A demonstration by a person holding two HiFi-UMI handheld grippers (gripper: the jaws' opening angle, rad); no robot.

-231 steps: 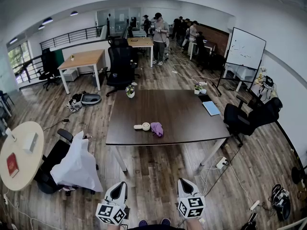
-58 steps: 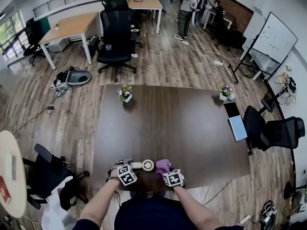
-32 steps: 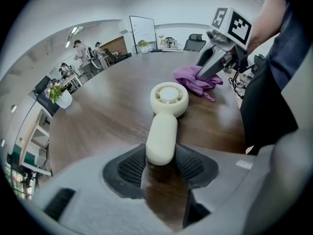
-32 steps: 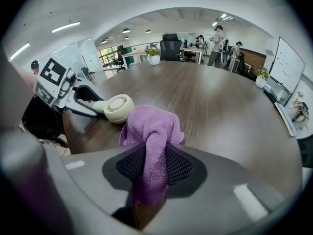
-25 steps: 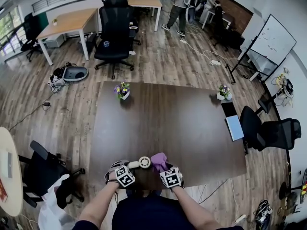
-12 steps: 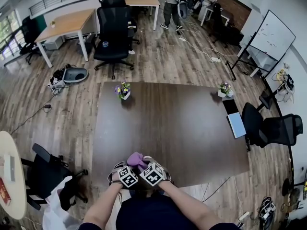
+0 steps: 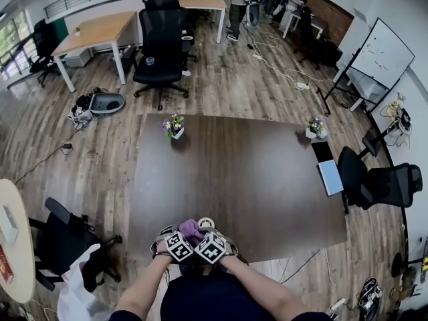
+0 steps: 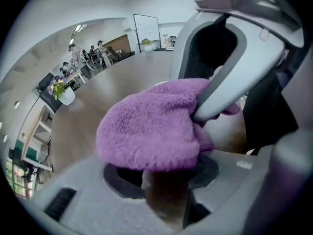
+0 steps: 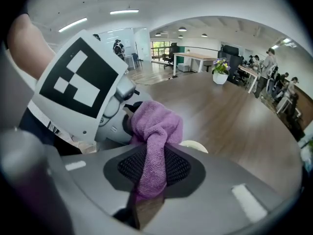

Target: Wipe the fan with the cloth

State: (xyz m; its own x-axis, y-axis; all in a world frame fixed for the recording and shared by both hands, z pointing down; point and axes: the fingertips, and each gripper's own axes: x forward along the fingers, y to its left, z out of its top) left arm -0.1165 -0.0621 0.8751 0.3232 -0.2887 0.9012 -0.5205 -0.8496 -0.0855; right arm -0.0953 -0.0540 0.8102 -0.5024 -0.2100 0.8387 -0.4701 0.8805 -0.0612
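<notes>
The cloth (image 7: 190, 229) sits just left of the fan (image 7: 206, 223) at the table's (image 7: 254, 172) near edge.

Two grippers: left gripper (image 7: 175, 233), right gripper (image 7: 201, 234). One cloth (image 7: 190, 228). One fan (image 7: 206, 223). One counter (image 7: 234, 179). Two flower pots: left pot (image 7: 173, 127), right pot (image 7: 314, 128). One whiteboard (image 7: 380, 59).

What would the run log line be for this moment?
left gripper: shut on fan | right gripper: shut on cloth | cloth: against fan
</notes>
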